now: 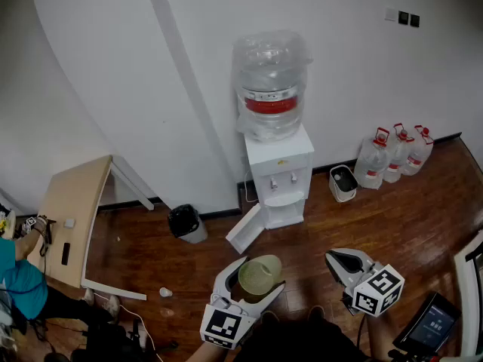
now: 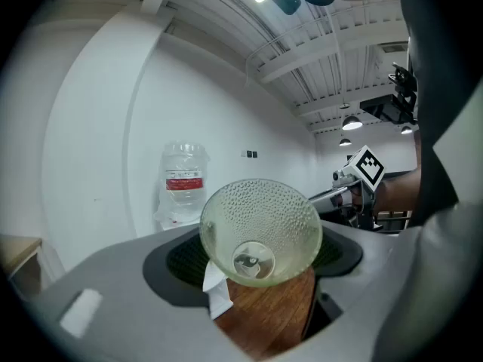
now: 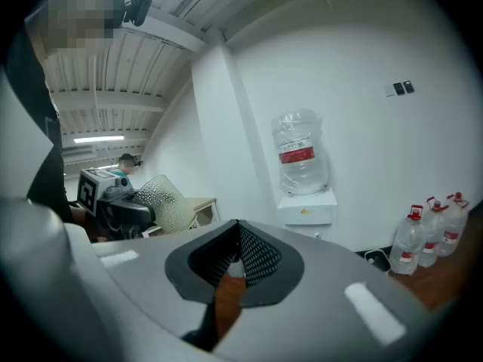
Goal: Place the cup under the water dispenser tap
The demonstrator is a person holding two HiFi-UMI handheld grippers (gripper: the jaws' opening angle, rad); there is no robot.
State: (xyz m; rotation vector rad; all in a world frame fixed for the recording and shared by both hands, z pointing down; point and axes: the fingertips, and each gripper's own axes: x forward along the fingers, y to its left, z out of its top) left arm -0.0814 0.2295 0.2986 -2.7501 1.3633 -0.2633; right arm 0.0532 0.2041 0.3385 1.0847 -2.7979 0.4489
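Cup (image 1: 261, 272) clamped in left gripper (image 1: 259, 282), well short of water dispenser (image 1: 279, 157); right gripper (image 1: 349, 262) closed, empty; approach, placing under tap (image 1: 274, 181) remain

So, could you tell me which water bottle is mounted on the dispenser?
The large clear jug with the red band, upended atop the white dispenser; the three smaller red-capped bottles stand on the floor by the wall to its right.

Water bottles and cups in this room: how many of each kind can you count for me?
Large bottle on the dispenser: 1
Spare bottles on the floor: 3
Cup: 1
Total: 5
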